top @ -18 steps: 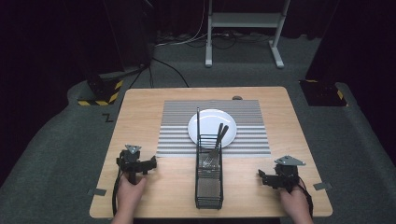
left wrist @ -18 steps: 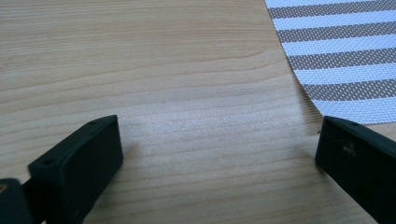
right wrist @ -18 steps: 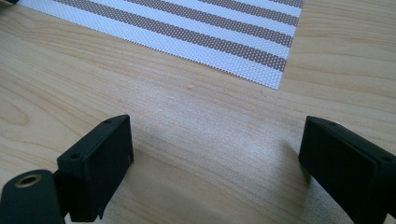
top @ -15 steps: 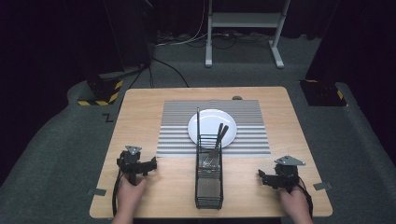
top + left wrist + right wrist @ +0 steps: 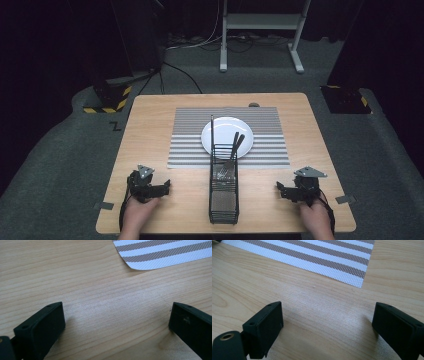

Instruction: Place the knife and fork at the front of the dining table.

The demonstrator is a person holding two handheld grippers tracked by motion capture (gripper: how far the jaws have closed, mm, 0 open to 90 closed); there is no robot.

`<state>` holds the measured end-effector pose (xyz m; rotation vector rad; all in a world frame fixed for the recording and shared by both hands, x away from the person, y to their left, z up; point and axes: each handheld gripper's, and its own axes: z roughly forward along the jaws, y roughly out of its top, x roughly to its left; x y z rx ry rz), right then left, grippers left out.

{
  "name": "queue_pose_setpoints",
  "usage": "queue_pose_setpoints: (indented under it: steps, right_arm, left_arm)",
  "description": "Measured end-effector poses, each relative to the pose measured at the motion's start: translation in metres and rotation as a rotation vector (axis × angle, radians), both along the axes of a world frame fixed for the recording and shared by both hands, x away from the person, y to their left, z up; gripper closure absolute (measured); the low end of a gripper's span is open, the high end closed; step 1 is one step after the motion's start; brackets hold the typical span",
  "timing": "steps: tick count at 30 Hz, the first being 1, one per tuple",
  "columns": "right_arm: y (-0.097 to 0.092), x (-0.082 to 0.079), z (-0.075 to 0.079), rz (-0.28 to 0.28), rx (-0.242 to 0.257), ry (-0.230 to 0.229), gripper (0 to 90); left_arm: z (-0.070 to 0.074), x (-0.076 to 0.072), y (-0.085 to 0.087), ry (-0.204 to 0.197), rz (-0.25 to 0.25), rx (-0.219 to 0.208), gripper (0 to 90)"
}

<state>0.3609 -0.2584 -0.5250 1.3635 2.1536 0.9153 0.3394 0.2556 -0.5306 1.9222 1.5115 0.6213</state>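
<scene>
I hold my left claw and right claw wide and empty, low on the desk, flanking the wire caddy, near the striped mat.

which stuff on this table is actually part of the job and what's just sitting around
Part of the job:
- wire caddy holding dark utensils
- white plate
- striped placemat
- left tongs and right tongs, both open, empty, resting on the wooden table

Just lying about:
- metal stand on the floor
- floor cables
</scene>
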Motion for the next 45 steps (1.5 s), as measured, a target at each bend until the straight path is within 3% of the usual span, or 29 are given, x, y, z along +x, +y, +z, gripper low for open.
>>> queue_pose_setpoints:
  steps: [7, 12, 15, 16, 22, 24, 26, 27, 29, 36, 40, 43, 45]
  right_arm:
    - [0.000, 0.000, 0.000, 0.000, 0.000, 0.000, 9.7]
    - [0.000, 0.000, 0.000, 0.000, 0.000, 0.000, 9.7]
    - [0.000, 0.000, 0.000, 0.003, 0.000, -0.001, 9.7]
    - [0.000, 0.001, 0.000, 0.003, 0.000, -0.001, 9.7]
    - [0.000, 0.001, 0.000, 0.003, -0.001, 0.001, 9.7]
    - [0.000, 0.001, 0.000, 0.005, 0.001, 0.000, 9.7]
    - [0.000, 0.001, 0.000, 0.005, 0.001, 0.000, 9.8]
    - [0.000, 0.001, 0.000, 0.004, 0.001, 0.000, 9.7]
    - [0.000, 0.001, 0.000, 0.006, 0.001, -0.001, 9.7]
    - [0.001, 0.001, 0.000, 0.003, 0.001, 0.000, 9.8]
    - [0.000, 0.001, 0.000, 0.004, 0.001, 0.000, 10.1]
    - [0.001, 0.003, 0.000, -0.041, 0.008, -0.003, 11.4]
    - [0.002, 0.004, 0.000, -0.037, 0.001, -0.006, 11.3]
  left_arm:
    - [0.002, -0.002, -0.001, 0.001, -0.023, 0.006, 1.0]
    - [0.006, -0.007, -0.003, -0.020, -0.058, -0.027, 0.8]
    - [0.011, -0.009, -0.007, -0.047, -0.077, -0.032, 0.8]
    - [0.015, -0.010, -0.008, -0.061, -0.094, -0.056, 0.8]
    - [0.025, -0.016, -0.015, -0.121, -0.131, -0.058, 0.8]
    - [0.031, -0.020, -0.019, -0.172, -0.155, -0.066, 0.8]
    - [0.033, -0.022, -0.020, -0.187, -0.160, -0.078, 0.8]
    - [0.035, -0.024, -0.022, -0.215, -0.174, -0.104, 0.8]
    - [0.037, -0.024, -0.023, -0.232, -0.181, -0.113, 0.8]
    - [0.042, -0.029, -0.031, -0.299, -0.218, -0.203, 0.9]
    - [0.044, -0.028, -0.035, -0.317, -0.228, -0.205, 1.0]
    - [0.047, -0.028, -0.041, -0.361, -0.239, -0.215, 4.0]
    - [0.048, -0.028, -0.042, -0.369, -0.242, -0.217, 4.0]
